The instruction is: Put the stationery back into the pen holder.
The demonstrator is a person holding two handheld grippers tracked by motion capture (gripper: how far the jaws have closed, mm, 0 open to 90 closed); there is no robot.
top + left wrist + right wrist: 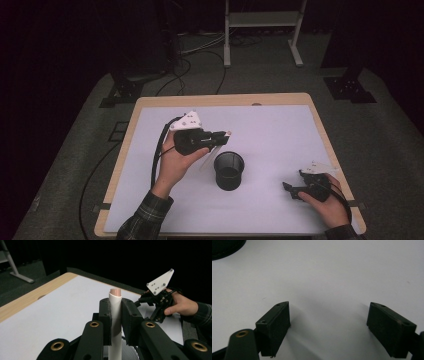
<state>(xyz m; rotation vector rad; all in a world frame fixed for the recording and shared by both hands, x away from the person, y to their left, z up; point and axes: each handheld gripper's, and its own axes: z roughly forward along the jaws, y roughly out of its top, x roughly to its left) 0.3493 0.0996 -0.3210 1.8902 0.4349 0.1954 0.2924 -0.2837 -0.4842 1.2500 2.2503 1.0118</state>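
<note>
a white pen-like stick (115, 315) with a pinkish end stood clamped between the pads of the left gripper (115, 320), seen in the middle of the left gripper view. in the high view the left gripper (220, 139) sat left of centre, raised above the table, with the stick (227, 134) poking out toward the right and a little of it slanting below the jaws. just beneath and to the right stood a black mesh cup (229, 170), upright and apparently empty. judging by this, the stick had been picked up and brought near the cup's rim, but it was not yet inside; lining it up over the opening and letting go seemed to be left.

the right gripper (292, 190) rested at the lower right of the high view, low on the table; in its own view the right gripper (328, 325) had its jaws spread wide with nothing between them.

the table (280, 125) was covered by a pale sheet with a wooden border showing. around it lay grey carpet, dark curtains, loose cables and a metal stand (262, 20) at the top.
</note>
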